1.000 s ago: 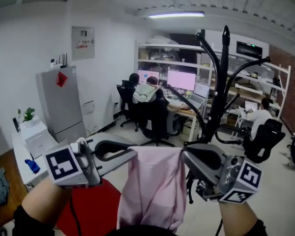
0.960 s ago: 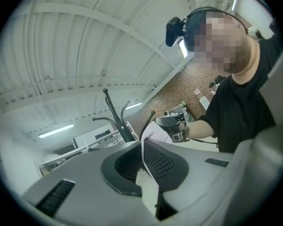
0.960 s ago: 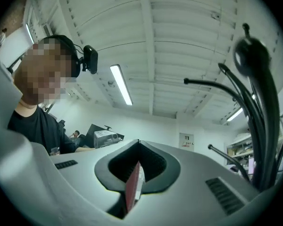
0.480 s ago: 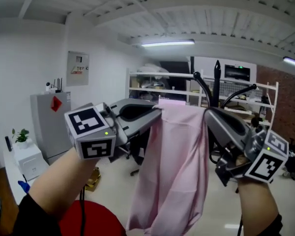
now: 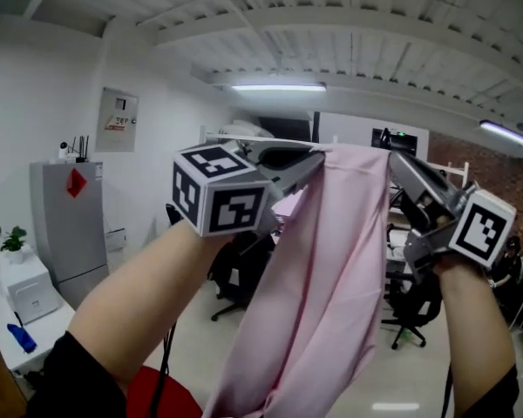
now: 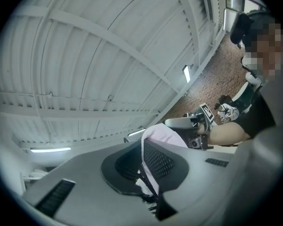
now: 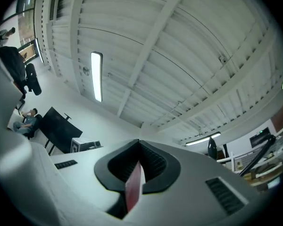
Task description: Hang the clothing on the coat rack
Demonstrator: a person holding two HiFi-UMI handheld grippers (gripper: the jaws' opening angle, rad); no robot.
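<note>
Overhead, a white ribbed ceiling [image 5: 349, 33] fills the top of the head view, with a white wall [image 5: 35, 94] below it at the left and a grey fridge [image 5: 65, 220] standing against that wall. Across the middle hangs the pink garment [image 5: 331, 259], raised high in front of the camera. Its top edge is stretched between the two grippers and the rest drapes down past the bottom of the frame.

The left hand-held gripper [image 5: 318, 157] is clamped tight on the garment's upper left edge; its own view shows the pink cloth [image 6: 162, 134] pinched between the ribbed pads [image 6: 158, 161]. The right hand-held gripper [image 5: 392, 159] is likewise closed on the upper right edge, where a thin fold of the cloth [image 7: 133, 189] stands between its pads.

Each gripper carries a marker cube, the left [image 5: 218, 194] near the camera, the right [image 5: 484, 225] above the forearm. The coat rack's dark pointed tip [image 7: 212, 149] shows beyond the right jaws, apart from the garment. A strip light [image 5: 277, 86] glows behind, and a small potted plant [image 5: 11, 238] sits beside the fridge
</note>
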